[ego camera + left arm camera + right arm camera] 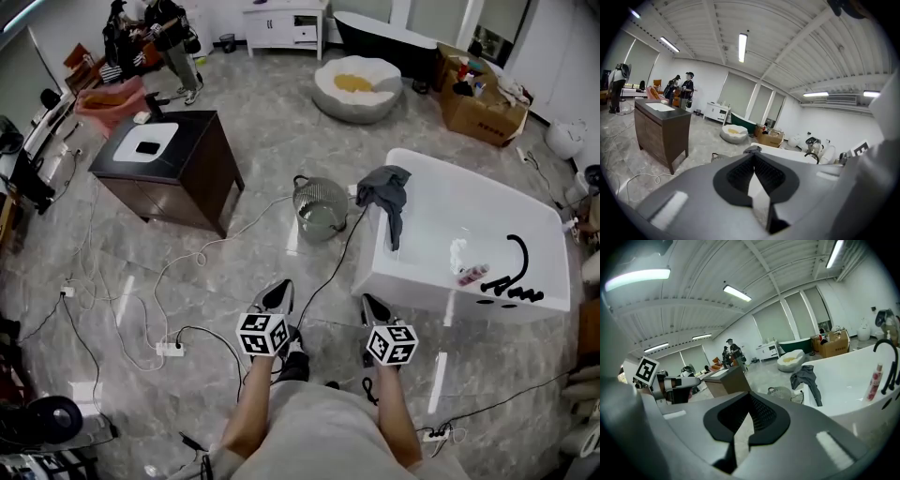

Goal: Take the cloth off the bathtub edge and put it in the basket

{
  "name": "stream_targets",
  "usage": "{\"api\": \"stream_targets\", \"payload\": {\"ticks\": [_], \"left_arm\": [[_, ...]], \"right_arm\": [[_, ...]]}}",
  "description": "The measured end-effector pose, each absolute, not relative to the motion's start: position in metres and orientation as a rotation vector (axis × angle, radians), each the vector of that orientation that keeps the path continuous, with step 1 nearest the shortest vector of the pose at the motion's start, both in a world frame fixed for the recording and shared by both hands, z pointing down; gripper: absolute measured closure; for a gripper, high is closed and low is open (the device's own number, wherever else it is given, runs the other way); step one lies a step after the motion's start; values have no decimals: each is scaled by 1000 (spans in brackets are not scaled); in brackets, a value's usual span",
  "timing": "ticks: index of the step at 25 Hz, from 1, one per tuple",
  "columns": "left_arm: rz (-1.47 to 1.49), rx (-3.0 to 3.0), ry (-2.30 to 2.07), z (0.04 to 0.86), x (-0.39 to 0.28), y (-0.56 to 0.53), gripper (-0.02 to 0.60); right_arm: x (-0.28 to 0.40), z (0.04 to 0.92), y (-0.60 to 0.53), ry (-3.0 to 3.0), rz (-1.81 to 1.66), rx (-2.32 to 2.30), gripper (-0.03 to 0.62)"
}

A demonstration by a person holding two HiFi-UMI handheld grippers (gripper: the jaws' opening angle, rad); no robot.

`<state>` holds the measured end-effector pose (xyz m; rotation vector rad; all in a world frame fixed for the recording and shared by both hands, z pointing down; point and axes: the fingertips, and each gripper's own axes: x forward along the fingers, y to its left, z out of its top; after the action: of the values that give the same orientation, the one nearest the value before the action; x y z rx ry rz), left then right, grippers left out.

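A grey cloth (386, 192) hangs over the near left corner of the white bathtub (469, 234). The round wire basket (319, 206) stands on the floor just left of that corner. My left gripper (278, 295) and right gripper (375, 307) are side by side well short of the tub, both shut and holding nothing. In the right gripper view, past the shut gripper (749, 394), the cloth (806, 378) drapes over the tub rim (843, 380) with the basket (780, 392) beside it. In the left gripper view the gripper (753, 151) has its tips together, and the basket (719, 157) shows beyond.
A dark cabinet (169, 159) with a white basin stands to the left. Cables and a power strip (169, 349) lie across the floor. A black faucet (516, 267) and a bottle (472, 274) sit on the tub. Further back are a round cushion (356, 86), a cardboard box (478, 103) and people (173, 47).
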<state>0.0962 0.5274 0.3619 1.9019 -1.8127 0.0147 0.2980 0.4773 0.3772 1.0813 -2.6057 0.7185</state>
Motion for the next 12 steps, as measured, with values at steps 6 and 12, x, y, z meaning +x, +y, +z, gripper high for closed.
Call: {"api": "stream_targets", "payload": {"ticks": [6,12], "left_arm": [[14,1909,-1780,368,53,481,523],[12,1915,-1750,374,10,435,523]], "right_arm": [[256,386,437,-2565,704,1122,592],[217,390,401,-2544,696,1148,592]]}}
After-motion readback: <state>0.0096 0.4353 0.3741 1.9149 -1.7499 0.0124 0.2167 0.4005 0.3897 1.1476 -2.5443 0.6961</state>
